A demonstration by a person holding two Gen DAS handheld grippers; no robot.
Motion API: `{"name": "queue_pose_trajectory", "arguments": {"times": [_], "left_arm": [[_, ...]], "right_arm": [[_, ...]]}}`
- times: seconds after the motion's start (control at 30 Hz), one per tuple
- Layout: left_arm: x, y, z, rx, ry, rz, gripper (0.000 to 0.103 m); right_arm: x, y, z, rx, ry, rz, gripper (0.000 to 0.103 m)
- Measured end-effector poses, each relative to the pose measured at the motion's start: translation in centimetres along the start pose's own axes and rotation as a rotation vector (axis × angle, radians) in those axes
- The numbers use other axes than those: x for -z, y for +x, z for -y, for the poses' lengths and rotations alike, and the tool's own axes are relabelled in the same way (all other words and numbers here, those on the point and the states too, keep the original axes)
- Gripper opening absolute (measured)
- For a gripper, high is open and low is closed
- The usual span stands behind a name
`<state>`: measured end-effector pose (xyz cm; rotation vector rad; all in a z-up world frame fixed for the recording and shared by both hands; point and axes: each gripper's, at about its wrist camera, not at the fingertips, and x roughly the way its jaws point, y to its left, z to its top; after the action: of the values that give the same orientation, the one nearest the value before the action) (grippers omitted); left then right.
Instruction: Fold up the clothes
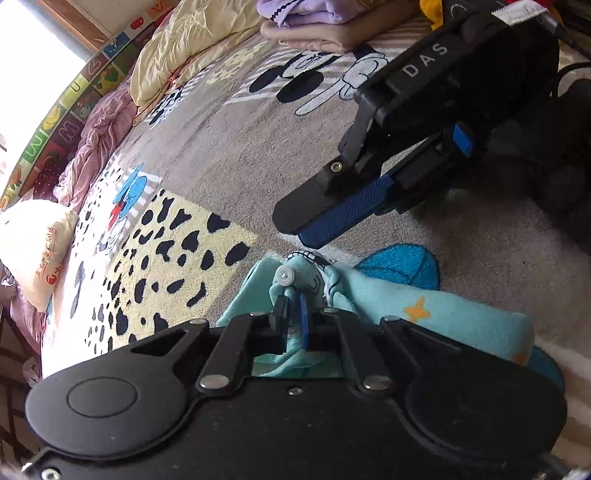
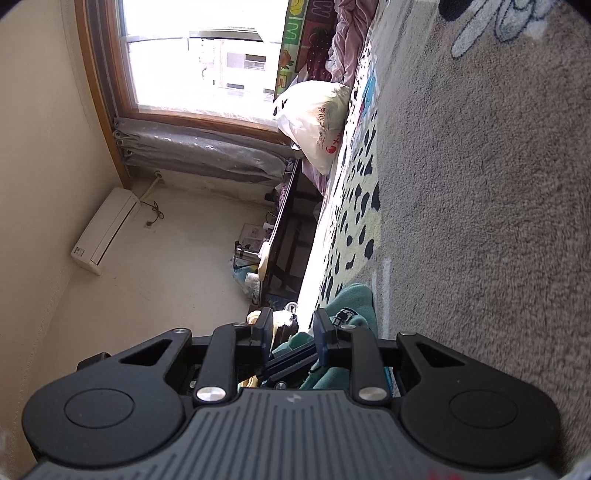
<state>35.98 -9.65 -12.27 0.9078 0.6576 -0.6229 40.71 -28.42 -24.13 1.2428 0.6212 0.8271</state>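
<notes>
A teal fleece garment (image 1: 443, 310) with an orange star and a cartoon print lies bunched on the grey cartoon bedspread (image 1: 258, 155). My left gripper (image 1: 291, 306) is shut on a gathered fold of it, and cloth bulges around both fingers. The right gripper (image 1: 295, 227) hovers just above and beyond that fold, with its blue-padded fingers slightly apart and nothing between them. In the right wrist view the right gripper (image 2: 293, 328) stands open, with the teal garment (image 2: 351, 295) just past its right finger.
Folded purple and beige clothes (image 1: 314, 22) are stacked at the far side of the bed. A cream quilt (image 1: 192, 44) and a pink quilt (image 1: 99, 140) lie along the wall. A white plastic bag (image 1: 33, 243) sits near the bed's left edge. A window (image 2: 203, 55) is beyond.
</notes>
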Motion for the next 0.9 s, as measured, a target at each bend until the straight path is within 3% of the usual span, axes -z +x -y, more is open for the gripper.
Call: {"name": "queue_pose_trajectory", "arguments": {"times": [0.03, 0.17, 0.27, 0.33, 0.4, 0.47, 0.5, 0.53, 0.6, 0.67, 0.7, 0.73, 0.8, 0.9], "left_arm": [[0.2, -0.1, -0.1, -0.002, -0.005, 0.003, 0.001], [1.2, -3.0, -3.6, 0.044, -0.225, 0.065, 0.008], [2.0, -5.2, -5.1, 0.099, -0.378, 0.140, 0.021], [2.5, -6.1, -5.7, 0.150, -0.459, 0.196, 0.048], [2.7, -5.8, -5.8, 0.168, -0.490, 0.214, 0.053], [2.6, -5.1, -5.5, 0.163, -0.490, 0.203, 0.053], [2.4, -4.7, -5.4, 0.150, -0.482, 0.194, 0.042], [2.2, -4.3, -5.4, 0.137, -0.475, 0.186, 0.004], [1.9, -3.5, -5.2, 0.111, -0.459, 0.169, 0.004], [1.8, -2.8, -7.8, 0.136, -0.565, 0.192, 0.004], [1.7, -1.9, -9.1, 0.168, -0.619, 0.166, 0.004], [1.8, -0.8, -10.0, 0.197, -0.657, 0.132, 0.011], [2.4, 0.7, -11.5, 0.057, -0.769, 0.058, 0.018], [4.1, -1.3, -12.6, -0.014, -0.870, 0.144, 0.018]], "right_arm": [[0.0, 0.0, 0.0, 0.001, -0.004, -0.003, 0.026], [-0.1, -0.1, 0.1, -0.002, 0.008, -0.002, 0.026], [-0.1, -0.1, 0.2, 0.002, 0.015, 0.002, 0.026], [-0.1, 0.0, 0.1, 0.004, 0.013, 0.002, 0.026], [-0.1, -0.1, 0.1, -0.001, 0.016, 0.006, 0.026], [-0.1, -0.1, 0.2, -0.006, 0.019, 0.009, 0.027], [-0.1, -0.2, 0.1, -0.008, 0.018, 0.009, 0.027], [-0.1, -0.2, 0.1, -0.007, 0.013, 0.009, 0.027], [0.0, 0.0, -0.1, 0.003, -0.003, 0.000, 0.027], [0.0, 0.3, -0.4, 0.015, -0.021, -0.012, 0.027], [0.1, 0.4, -0.5, 0.019, -0.028, -0.015, 0.027], [0.1, 0.4, -0.5, 0.022, -0.032, -0.016, 0.027], [0.0, 0.3, -0.5, 0.020, -0.025, -0.010, 0.027], [0.0, 0.4, -0.5, 0.022, -0.025, -0.008, 0.027]]}}
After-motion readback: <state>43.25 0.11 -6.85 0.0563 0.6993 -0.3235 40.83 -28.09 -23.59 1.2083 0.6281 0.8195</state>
